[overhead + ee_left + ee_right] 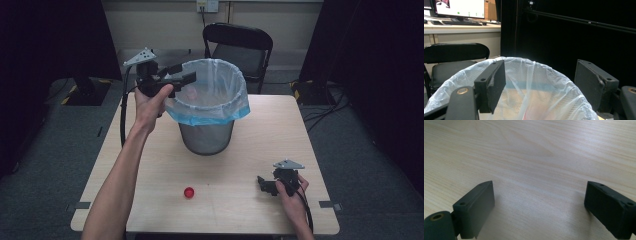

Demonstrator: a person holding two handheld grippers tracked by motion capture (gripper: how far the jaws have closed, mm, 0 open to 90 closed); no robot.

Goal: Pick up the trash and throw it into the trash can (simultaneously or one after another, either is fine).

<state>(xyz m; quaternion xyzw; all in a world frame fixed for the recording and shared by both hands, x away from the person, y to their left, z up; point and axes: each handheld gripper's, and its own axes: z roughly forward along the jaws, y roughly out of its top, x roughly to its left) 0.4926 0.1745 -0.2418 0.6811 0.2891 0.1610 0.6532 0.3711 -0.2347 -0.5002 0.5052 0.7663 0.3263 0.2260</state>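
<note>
A mesh waste bin (206, 134) lined with a clear and blue plastic bag (235, 107) stands at the table's middle back. My left gripper (181, 74) is held over the bin's left rim, open and empty. In the left gripper view its jaws stand wide apart above the bag's (536, 85) mouth, with something reddish faintly visible inside. A small red ball (188, 192) lies on the table near the front. My right gripper (261, 184) rests low at the front right, open, with bare wood (531, 170) between its jaws.
A black folding chair (240, 42) stands behind the table, also seen as chair (451, 57) in the left gripper view. Cables run on the floor at the right. The wooden table (280, 125) has free surface around the bin.
</note>
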